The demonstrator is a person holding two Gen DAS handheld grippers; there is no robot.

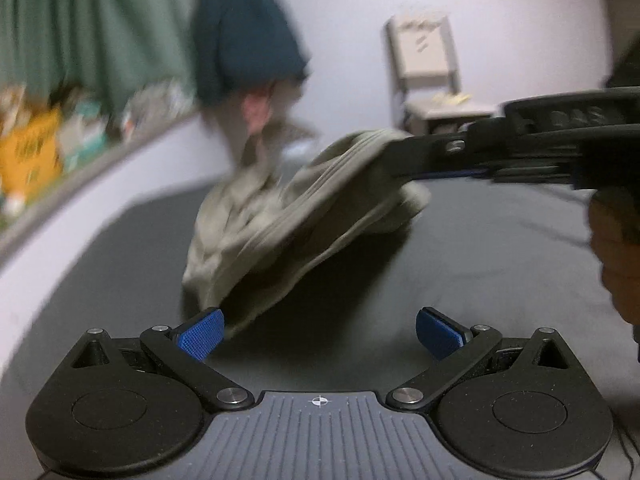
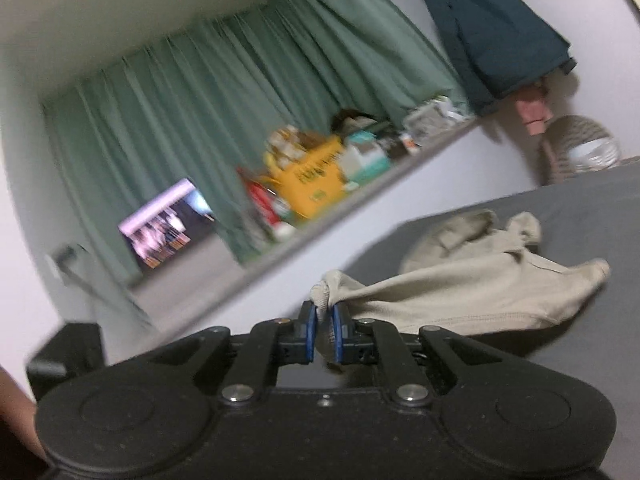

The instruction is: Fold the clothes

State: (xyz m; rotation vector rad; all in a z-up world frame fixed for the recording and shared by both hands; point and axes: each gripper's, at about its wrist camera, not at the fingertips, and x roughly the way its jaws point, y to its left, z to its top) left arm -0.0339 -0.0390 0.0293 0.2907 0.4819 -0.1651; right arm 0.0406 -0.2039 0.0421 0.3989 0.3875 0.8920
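Note:
A beige garment (image 1: 280,216) hangs bunched above a dark grey bed sheet (image 1: 480,264). My right gripper (image 2: 325,332) is shut on a corner of the beige garment (image 2: 472,288) and lifts it off the sheet; it also shows in the left wrist view (image 1: 404,156), reaching in from the right. My left gripper (image 1: 320,332) is open and empty, low over the sheet, its blue pads (image 1: 202,332) just below the garment's hanging edge.
A ledge (image 2: 360,208) along the wall holds a yellow bag (image 2: 316,184) and several boxes under green curtains (image 2: 200,120). A dark teal jacket (image 1: 244,40) hangs on the wall. A chair (image 1: 432,76) stands at the back. A lit screen (image 2: 168,224) sits on the left.

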